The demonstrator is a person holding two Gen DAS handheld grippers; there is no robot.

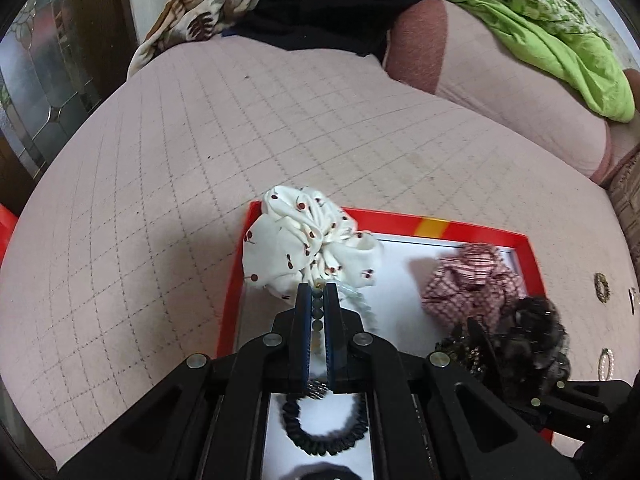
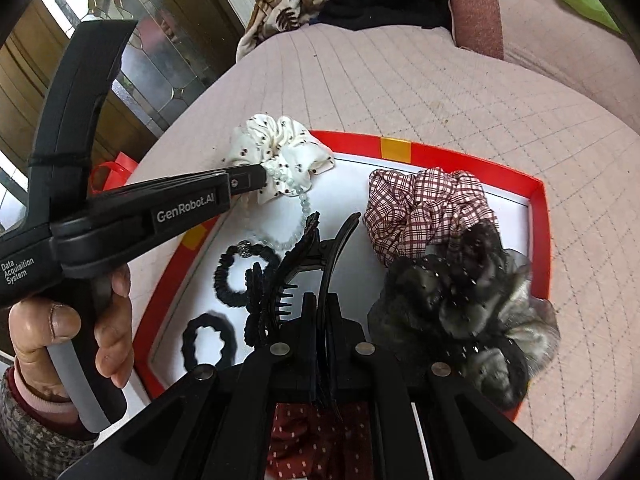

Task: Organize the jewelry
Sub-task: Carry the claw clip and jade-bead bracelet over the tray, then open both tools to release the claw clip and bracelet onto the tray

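A red-rimmed white tray (image 1: pixel 488 232) (image 2: pixel 460 152) lies on the pink quilted bed. My left gripper (image 1: pixel 319 288) (image 2: pixel 262 178) is shut on a pale green bead bracelet (image 1: pixel 318 316) (image 2: pixel 298 224), at the white cherry-print scrunchie (image 1: pixel 304 244) (image 2: pixel 280 152) on the tray's far left corner. My right gripper (image 2: pixel 322 300) is shut on a black claw hair clip (image 2: pixel 316 256) above the tray's middle. A plaid scrunchie (image 1: pixel 468 280) (image 2: pixel 424 208) and a dark sheer scrunchie (image 1: pixel 532 336) (image 2: pixel 460 312) lie at the tray's right.
Two black hair ties (image 2: pixel 244 276) (image 2: pixel 208 340) lie in the tray's left part, one seen under my left gripper (image 1: pixel 320 420). A red dotted scrunchie (image 2: pixel 316 436) lies near. A pearl ring (image 1: pixel 606 364) and a gold ring (image 1: pixel 601 286) lie on the quilt. Clothes are piled at the far edge.
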